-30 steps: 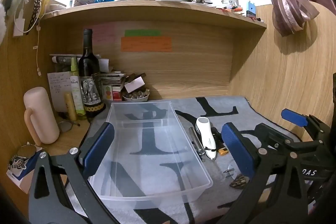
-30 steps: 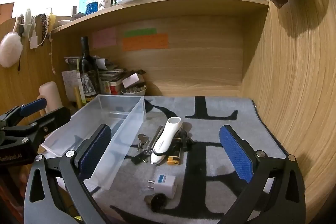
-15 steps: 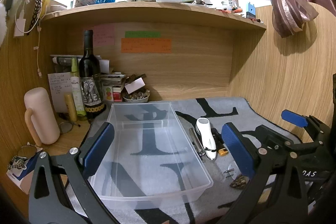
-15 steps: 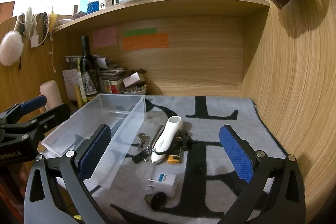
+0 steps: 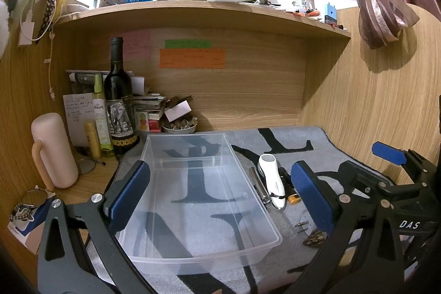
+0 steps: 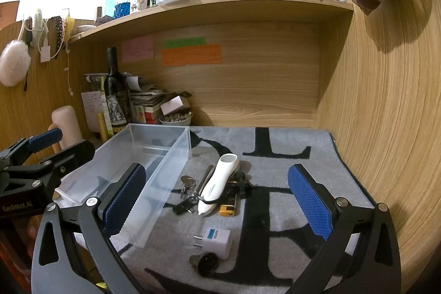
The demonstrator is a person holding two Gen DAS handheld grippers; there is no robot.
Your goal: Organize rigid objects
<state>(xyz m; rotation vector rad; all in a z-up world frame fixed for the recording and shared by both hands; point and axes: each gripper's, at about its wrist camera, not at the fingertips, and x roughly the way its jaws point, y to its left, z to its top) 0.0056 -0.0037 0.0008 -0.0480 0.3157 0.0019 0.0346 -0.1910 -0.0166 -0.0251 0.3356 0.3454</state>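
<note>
Wood panelling encloses the bench (image 6: 289,112), over which a lettered grey mat (image 6: 289,156) is spread. An empty clear bin (image 5: 198,200) is set left, presumably to receive the white trimmer (image 6: 219,188), keys (image 6: 187,181), lighter (image 6: 228,208) and plug adapter (image 6: 216,239) left loose just beside it. Both the left claw (image 5: 220,200) and right claw (image 6: 217,200) are held spread, gripping nothing. Little has shifted since earlier.

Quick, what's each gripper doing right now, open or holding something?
Left gripper: open, holding nothing, above the clear bin.
Right gripper: open, holding nothing, above the white device.
</note>
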